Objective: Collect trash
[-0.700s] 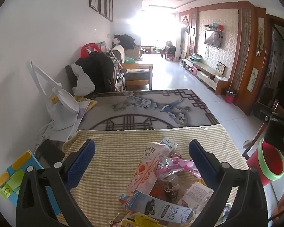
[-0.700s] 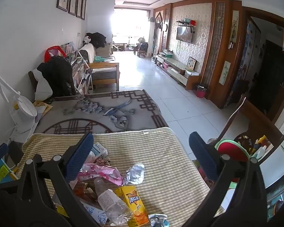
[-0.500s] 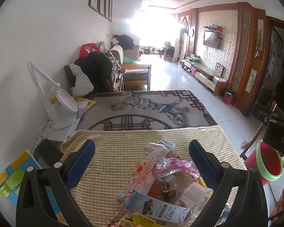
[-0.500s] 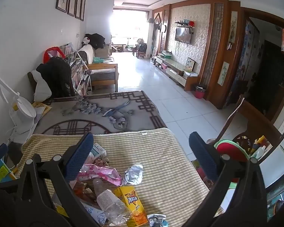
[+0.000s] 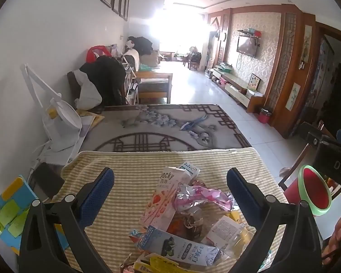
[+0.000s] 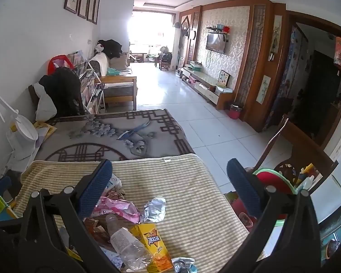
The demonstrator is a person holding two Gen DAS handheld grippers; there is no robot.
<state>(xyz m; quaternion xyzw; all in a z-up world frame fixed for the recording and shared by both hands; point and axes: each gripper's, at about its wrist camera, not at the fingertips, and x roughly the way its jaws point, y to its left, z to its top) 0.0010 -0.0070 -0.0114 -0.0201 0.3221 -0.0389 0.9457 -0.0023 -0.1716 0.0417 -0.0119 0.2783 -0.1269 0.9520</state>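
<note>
A heap of trash lies on the striped cloth (image 5: 136, 170) over the table. It holds a pink Pocky box (image 5: 163, 198), a pink foil wrapper (image 5: 202, 196) and a blue-and-white carton (image 5: 184, 250). The right wrist view adds a clear plastic bottle (image 6: 127, 245), a yellow juice carton (image 6: 155, 244) and crumpled silver foil (image 6: 154, 209). My left gripper (image 5: 170, 193) hovers open above the heap, holding nothing. My right gripper (image 6: 169, 186) is open too, empty, over the cloth's right half. A red bin with a green rim (image 5: 313, 191) stands off the table's right edge.
A white desk lamp (image 5: 59, 125) and a colourful pad (image 5: 6, 209) sit at the table's left by the wall. A patterned grey cloth (image 5: 161, 127) covers the far half. A wooden chair (image 6: 302, 150) stands right of the table, tiled floor beyond.
Both views have shifted slightly; the trash heap sits a touch lower and nearer in the left wrist view. Both grippers stay wide open and nothing was picked up.
</note>
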